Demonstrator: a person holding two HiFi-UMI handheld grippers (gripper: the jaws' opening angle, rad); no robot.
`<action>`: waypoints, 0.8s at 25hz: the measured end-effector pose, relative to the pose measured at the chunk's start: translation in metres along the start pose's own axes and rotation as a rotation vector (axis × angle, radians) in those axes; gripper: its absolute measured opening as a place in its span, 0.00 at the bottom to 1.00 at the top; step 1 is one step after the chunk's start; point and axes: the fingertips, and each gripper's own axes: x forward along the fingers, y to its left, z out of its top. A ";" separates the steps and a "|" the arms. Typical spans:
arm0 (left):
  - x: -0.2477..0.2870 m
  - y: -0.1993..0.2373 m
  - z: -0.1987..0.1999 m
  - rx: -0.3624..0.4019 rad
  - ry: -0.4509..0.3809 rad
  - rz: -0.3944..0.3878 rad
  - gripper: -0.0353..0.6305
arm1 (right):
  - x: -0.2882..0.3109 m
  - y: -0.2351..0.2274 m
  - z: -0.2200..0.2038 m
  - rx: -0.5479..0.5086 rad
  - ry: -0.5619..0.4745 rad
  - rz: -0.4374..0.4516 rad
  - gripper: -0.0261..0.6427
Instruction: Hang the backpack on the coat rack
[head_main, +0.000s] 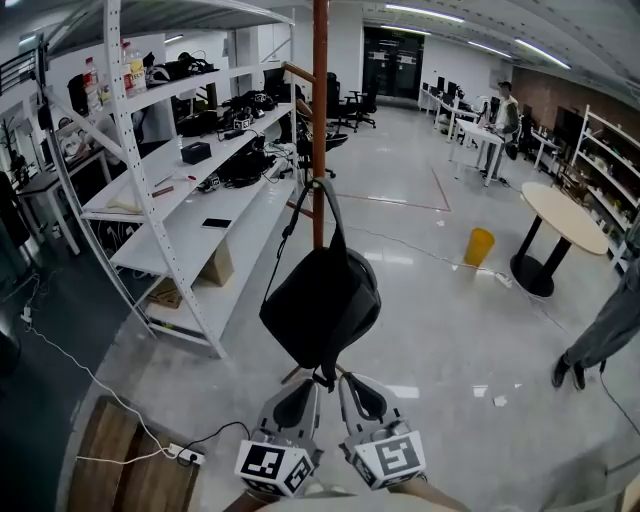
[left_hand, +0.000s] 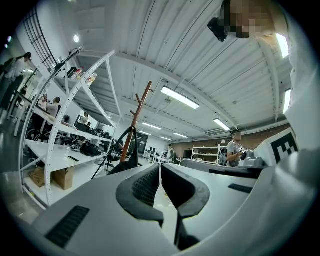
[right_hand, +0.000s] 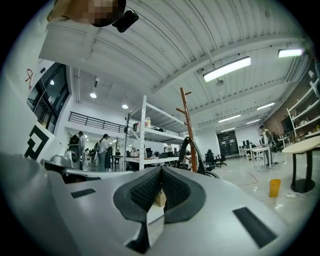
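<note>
Left claw (head_main: 306, 388) and right claw (head_main: 347, 386): both pinched closed, nothing between the pads. They sit side by side, pointing level.

Backpack (head_main: 322, 300) is just ahead of and above both tips, with its underside near them; contact can't be told. It hangs by its top loop (head_main: 326, 200) from a peg on the coat rack (head_main: 320, 90), so the hang looks done by this read.

Handling:
- Black woven fabric with a soft shell that sags into a rounded teardrop. Likely a light to moderate load, with no stiffness to push against.
- The body would fold under a pinch. The top loop is the place to grab: narrow webbing a claw can close on fully.
- Loose side strap (head_main: 290, 235) could snag.
- Not fragile, not slick.

Rack: slim round pole, reddish-brown, with short angled pegs. It probably tips on a side pull.

Farther, left of the claws: white metal shelving (head_main: 190, 190), cluttered. Farther right: glossy grey floor (head_main: 430, 300), yellow bin (head_main: 479, 246), round table (head_main: 565, 215).
</note>
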 end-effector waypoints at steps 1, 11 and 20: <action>0.000 0.001 0.000 -0.002 0.003 0.000 0.09 | 0.001 0.002 0.000 -0.002 -0.001 0.002 0.07; -0.007 -0.006 -0.002 -0.006 0.008 -0.012 0.09 | -0.006 0.009 0.001 -0.007 0.009 0.012 0.07; -0.015 -0.011 -0.003 0.004 -0.003 -0.014 0.09 | -0.010 0.019 0.001 -0.027 0.005 0.040 0.07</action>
